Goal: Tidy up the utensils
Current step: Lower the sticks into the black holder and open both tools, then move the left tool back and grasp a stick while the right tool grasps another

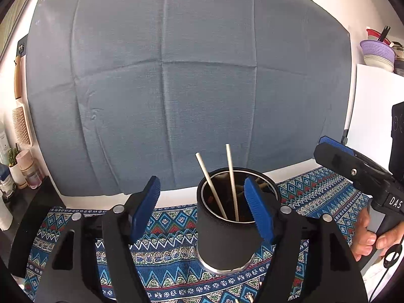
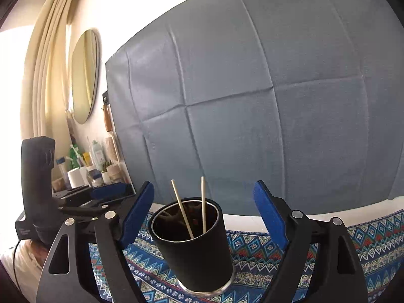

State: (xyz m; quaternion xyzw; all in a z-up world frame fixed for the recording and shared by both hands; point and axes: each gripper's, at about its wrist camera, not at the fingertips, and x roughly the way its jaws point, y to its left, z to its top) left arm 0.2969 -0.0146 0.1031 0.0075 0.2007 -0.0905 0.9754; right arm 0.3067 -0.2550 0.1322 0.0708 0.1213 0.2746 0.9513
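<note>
Black cup (image 1: 227,229) upright on patterned cloth (image 1: 325,189), near centre. Two chopsticks (image 1: 233,181) standing inside, leaning, tops well above rim. Left gripper (image 1: 203,208) spread wide, empty; cup partly behind its right pad. Right gripper (image 2: 205,217) also wide, empty, straddling cup without touching. Chopsticks likely light, stiff, thin, slippery; best pinched mid-shaft, above rim.

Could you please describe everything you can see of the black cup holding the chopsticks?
The black cup is a round, upright holder with a matt black sleeve, a shiny metal lining and a metal ring at its foot. It stands on the patterned cloth on the table. Two pale chopsticks lean inside it, tips above the rim; darker items lower down are unclear. Neither the left gripper nor the right gripper grips it; both are open.
</note>
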